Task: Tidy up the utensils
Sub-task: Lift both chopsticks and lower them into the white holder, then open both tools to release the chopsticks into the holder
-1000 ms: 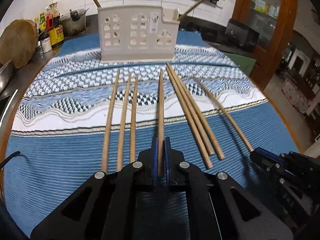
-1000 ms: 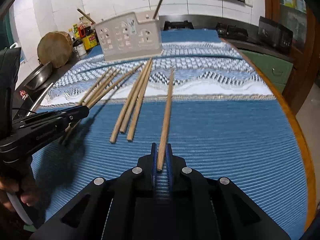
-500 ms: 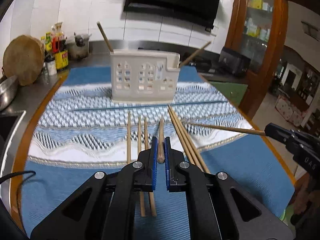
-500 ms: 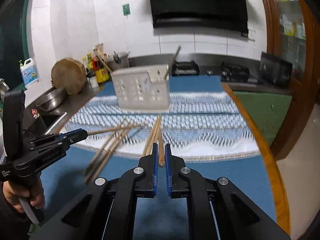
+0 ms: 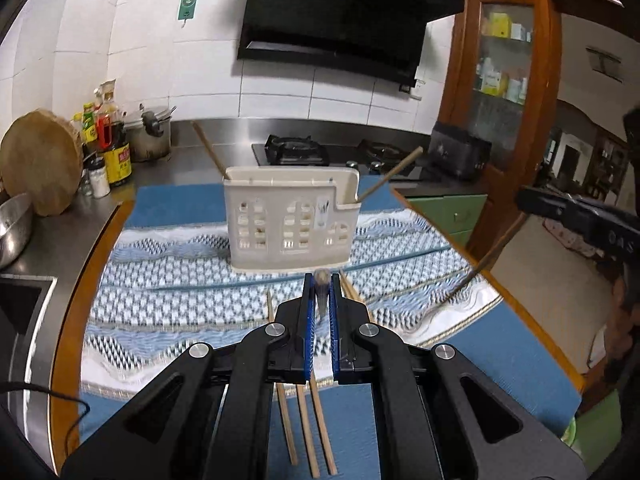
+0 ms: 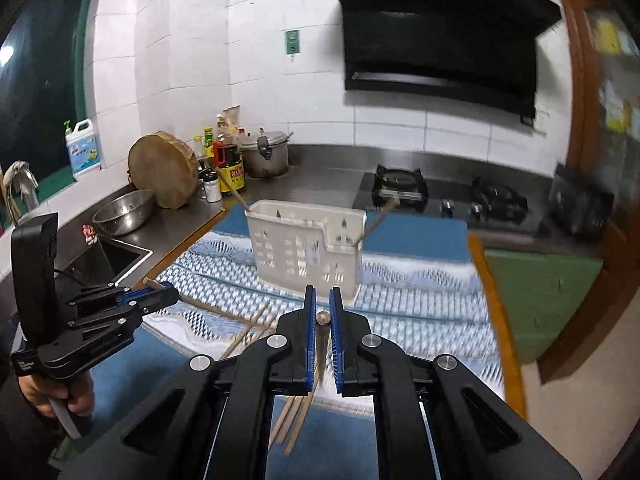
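Left tongs (image 5: 321, 280) clench a chopstick (image 5: 321, 278); right tongs (image 6: 322, 300) clench another chopstick (image 6: 322, 317). The white holder (image 5: 290, 222) stands just ahead of both, loose chopsticks (image 5: 308, 428) below.

- My left gripper (image 5: 321, 280) is black, with bright blue pads (image 5: 307, 332) on the inner faces of the fingers.
- My right gripper (image 6: 322, 296) has the same black body and blue pads (image 6: 310, 340).
- The chopstick (image 5: 321, 278) in my left gripper is pale brown wood; the chopstick (image 6: 322, 318) in my right is the same tan.
- The loose chopsticks (image 5: 308, 428) on the cloth are light brown.
- The holder (image 5: 290, 220) is cream white, pierced with small window-shaped holes.
- The cloth (image 5: 192, 292) is blue, with white-and-blue wavy and diamond bands.
- The counter (image 5: 64, 236) is grey steel.
- The wall tiles (image 5: 132, 40) are white.
- The hood (image 5: 340, 16) is black.
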`<move>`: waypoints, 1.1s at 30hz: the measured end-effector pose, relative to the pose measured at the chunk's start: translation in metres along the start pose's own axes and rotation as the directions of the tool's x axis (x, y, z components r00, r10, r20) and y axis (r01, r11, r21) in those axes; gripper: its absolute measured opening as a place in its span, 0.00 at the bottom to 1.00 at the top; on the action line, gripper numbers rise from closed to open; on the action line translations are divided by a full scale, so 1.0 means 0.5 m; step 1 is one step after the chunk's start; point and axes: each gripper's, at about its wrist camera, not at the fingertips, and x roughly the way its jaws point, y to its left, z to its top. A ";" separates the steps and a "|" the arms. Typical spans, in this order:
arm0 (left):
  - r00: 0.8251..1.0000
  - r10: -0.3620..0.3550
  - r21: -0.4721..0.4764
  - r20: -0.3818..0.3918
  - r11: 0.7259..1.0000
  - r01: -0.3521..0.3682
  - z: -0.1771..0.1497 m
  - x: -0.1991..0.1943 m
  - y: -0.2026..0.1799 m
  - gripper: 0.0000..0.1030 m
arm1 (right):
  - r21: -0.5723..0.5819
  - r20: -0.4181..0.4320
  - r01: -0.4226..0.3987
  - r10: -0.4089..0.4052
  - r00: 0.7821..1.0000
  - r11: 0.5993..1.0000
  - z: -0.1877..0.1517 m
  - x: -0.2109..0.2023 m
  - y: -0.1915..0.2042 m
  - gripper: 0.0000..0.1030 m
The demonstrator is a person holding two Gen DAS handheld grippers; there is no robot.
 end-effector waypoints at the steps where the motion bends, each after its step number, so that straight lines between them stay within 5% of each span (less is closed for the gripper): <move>1: 1.000 0.000 0.007 0.002 1.000 0.000 0.013 0.001 0.002 0.05 | -0.012 0.000 -0.002 0.002 1.000 1.000 0.023 0.004 -0.002 0.07; 11: 1.000 0.012 0.027 0.027 1.000 -0.012 0.138 0.019 0.023 0.05 | -0.078 0.068 0.017 -0.011 0.998 0.997 0.190 0.031 -0.001 0.06; 23: 0.962 0.064 -0.010 0.266 0.998 -0.063 0.355 -0.019 0.079 0.05 | -0.078 0.175 0.058 -0.044 0.984 0.995 0.327 0.142 0.000 0.06; 27: 0.950 0.086 -0.025 0.299 0.996 -0.083 0.391 0.002 0.092 0.05 | -0.070 0.212 0.070 -0.053 0.976 0.995 0.358 0.170 -0.004 0.06; 33: 0.955 0.102 -0.074 0.278 0.994 -0.084 0.403 0.076 0.131 0.05 | -0.055 0.211 0.063 -0.050 0.976 0.997 0.367 0.220 -0.013 0.06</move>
